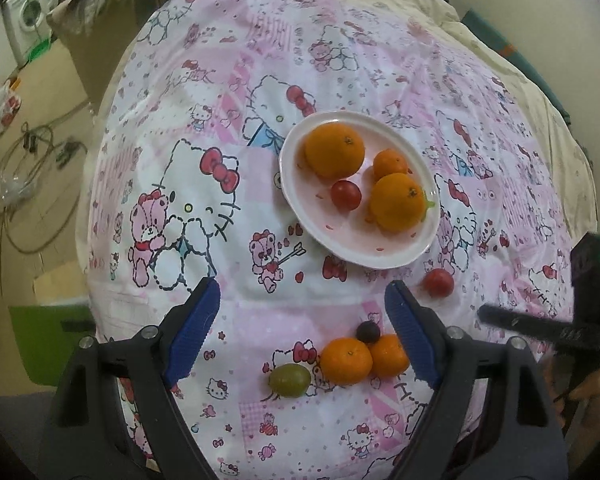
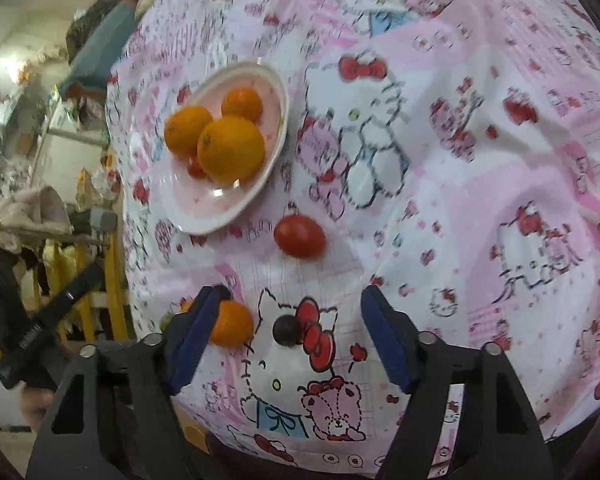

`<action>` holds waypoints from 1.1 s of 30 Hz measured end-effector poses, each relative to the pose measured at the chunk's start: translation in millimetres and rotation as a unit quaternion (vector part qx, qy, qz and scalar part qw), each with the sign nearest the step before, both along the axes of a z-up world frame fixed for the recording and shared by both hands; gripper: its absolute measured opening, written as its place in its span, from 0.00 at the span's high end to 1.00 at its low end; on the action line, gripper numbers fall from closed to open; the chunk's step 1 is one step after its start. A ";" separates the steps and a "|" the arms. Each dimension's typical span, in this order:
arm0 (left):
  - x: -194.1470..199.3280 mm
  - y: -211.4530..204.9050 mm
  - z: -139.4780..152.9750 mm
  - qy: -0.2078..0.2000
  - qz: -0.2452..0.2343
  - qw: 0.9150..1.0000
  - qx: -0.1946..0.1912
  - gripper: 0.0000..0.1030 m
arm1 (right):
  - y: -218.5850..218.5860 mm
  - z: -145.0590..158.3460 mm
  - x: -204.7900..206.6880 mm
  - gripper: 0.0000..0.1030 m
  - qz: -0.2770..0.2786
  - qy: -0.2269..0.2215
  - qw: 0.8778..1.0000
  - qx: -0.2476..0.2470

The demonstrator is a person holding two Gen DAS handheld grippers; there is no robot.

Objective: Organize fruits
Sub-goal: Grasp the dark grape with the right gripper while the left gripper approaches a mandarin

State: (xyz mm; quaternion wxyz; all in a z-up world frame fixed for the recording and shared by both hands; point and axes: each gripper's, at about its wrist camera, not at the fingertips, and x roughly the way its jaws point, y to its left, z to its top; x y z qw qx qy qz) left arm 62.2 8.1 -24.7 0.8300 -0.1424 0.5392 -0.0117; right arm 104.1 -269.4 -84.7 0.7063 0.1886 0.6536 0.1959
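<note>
Pink cartoon-print cloth (image 1: 228,92) covers the table. On it sits a white oval plate (image 1: 300,216) holding three oranges (image 1: 334,150) and one cherry tomato (image 1: 345,195). Near the plate's right edge lies another tomato (image 1: 439,282). Nearer still lie two mandarins (image 1: 346,360), a dark grape (image 1: 367,331) and a green grape (image 1: 290,379). The left gripper (image 1: 300,320) gapes wide, empty. The right gripper (image 2: 290,320) stands open around the dark grape, its pads apart from it.

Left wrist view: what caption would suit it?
Open left gripper above loose fruit; plate holds oranges and a tomato.
</note>
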 end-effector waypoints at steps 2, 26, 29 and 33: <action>0.5 2.0 -1.6 0.004 0.003 1.000 -0.006 0.20 | 10.2 -6.1 -3.1 0.40 0.020 0.009 1.000 -0.009; -5.6 6.7 -26.8 0.072 0.004 0.997 -0.001 0.21 | 53.9 -1.2 -25.4 0.79 0.155 -0.091 0.976 -0.127; -14.0 4.8 -37.9 0.091 -0.006 0.996 -0.009 0.22 | 39.8 14.4 -17.6 0.79 0.121 -0.107 0.982 -0.102; -23.1 -3.3 -49.2 0.110 -0.019 0.994 -0.016 0.31 | 24.1 28.9 -12.5 0.79 0.090 -0.121 0.985 -0.079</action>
